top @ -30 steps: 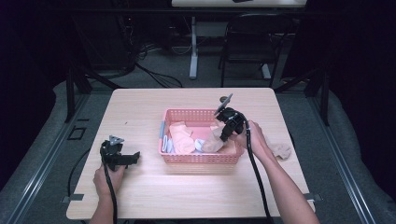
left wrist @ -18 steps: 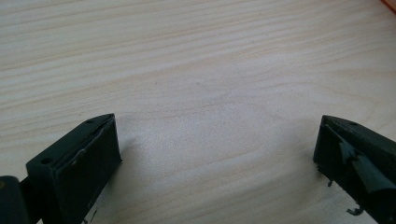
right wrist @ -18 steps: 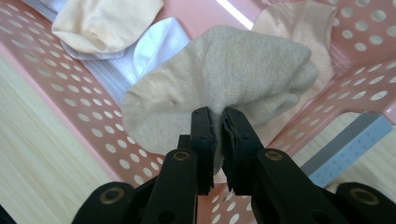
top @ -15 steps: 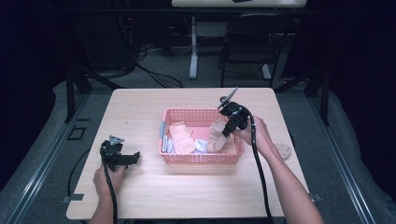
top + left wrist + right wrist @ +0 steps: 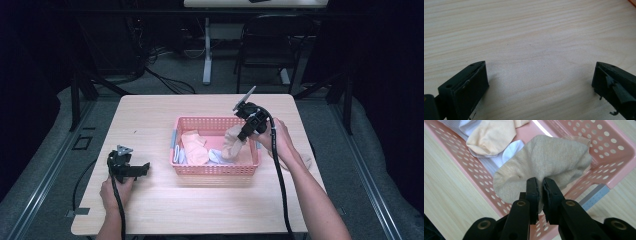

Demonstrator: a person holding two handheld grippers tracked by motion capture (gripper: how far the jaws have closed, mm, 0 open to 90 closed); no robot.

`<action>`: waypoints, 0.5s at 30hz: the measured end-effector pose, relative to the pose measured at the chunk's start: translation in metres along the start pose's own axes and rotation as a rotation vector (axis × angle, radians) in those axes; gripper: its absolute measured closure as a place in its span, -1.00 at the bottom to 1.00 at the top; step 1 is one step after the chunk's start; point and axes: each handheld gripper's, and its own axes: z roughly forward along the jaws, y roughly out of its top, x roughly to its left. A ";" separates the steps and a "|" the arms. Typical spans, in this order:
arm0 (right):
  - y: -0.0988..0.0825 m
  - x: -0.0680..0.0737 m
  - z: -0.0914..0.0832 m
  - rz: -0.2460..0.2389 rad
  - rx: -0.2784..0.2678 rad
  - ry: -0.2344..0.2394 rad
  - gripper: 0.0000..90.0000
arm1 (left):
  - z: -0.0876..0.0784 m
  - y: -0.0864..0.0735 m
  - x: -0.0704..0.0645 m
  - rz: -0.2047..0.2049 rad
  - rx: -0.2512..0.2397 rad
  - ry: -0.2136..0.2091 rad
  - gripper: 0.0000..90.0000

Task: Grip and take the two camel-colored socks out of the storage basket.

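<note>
Two hand-held grippers worked at a pale wood desk (image 5: 150,210). From the high view, the right hand-held gripper (image 5: 242,138) hung over the right end of a pink basket (image 5: 215,169) mid-desk, w/ a beige sock (image 5: 231,145) dangling from its tip into the basket. A peach sock (image 5: 194,147) and white cloth (image 5: 216,156) lay inside, left of it. Another beige sock (image 5: 303,161) lay on the desk beside the person's right forearm, outside the basket. The left hand-held gripper (image 5: 145,167) rested on the desk, well apart from the basket, towards the front-left.

The right gripper view added the grip detail: the jaws were pinched nearly together on a fold of the beige sock (image 5: 544,162), which bunched above the perforated basket wall (image 5: 614,160). It also showed a white striped cloth (image 5: 486,163) under the peach sock (image 5: 490,137).

The left gripper view showed that gripper (image 5: 540,82) w/ jaws spread wide, bare wood grain between them, holding nothing. A sliver of the orange-pink basket (image 5: 632,2) showed at the top-right corner.
</note>
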 end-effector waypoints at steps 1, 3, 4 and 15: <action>0.000 0.000 -0.001 0.000 -0.014 0.001 0.84 | 0.000 0.000 0.000 0.000 0.000 0.000 -1.00; 0.000 -0.001 -0.005 -0.002 -0.010 -0.004 0.84 | 0.000 0.000 0.000 0.000 0.000 0.000 -1.00; -0.001 -0.001 -0.008 0.003 -0.020 -0.002 0.84 | 0.000 0.000 0.000 0.000 0.000 0.000 -1.00; -0.003 -0.006 -0.024 0.011 -0.047 -0.020 0.84 | 0.000 0.000 0.000 0.001 0.000 0.000 -1.00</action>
